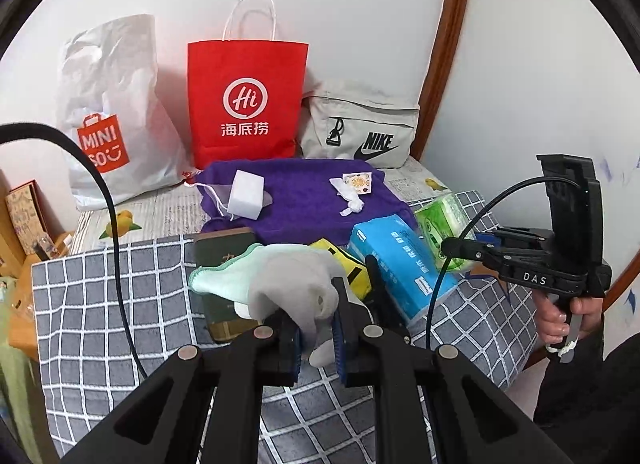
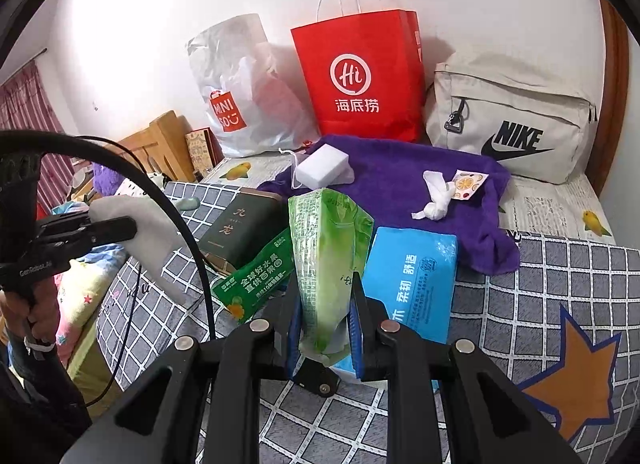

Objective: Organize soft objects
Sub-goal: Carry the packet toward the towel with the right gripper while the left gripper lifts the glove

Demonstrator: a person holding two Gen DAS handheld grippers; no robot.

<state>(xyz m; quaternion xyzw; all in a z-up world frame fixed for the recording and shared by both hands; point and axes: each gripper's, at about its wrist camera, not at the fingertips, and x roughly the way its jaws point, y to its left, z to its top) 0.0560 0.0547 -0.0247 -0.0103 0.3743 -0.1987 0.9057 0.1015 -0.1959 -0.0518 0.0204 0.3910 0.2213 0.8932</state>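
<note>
We see a grey cloth (image 1: 288, 288) pinched in the left gripper (image 1: 318, 338) jaws above the bed (image 1: 100, 304), hiding most of a dark green box (image 1: 218, 254), green tissue pack (image 2: 328, 260) clamped in the right gripper (image 2: 324, 338), its base hidden from us, blue tissue pack (image 2: 416, 276) partly covered.

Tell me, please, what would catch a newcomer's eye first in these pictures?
Probably the red paper bag standing against the wall, between a white plastic bag and a grey Nike bag. In front of them a purple towel lies spread on the bed. Nearer, the left gripper pinches a grey cloth and the right gripper grips a green packet.
</note>
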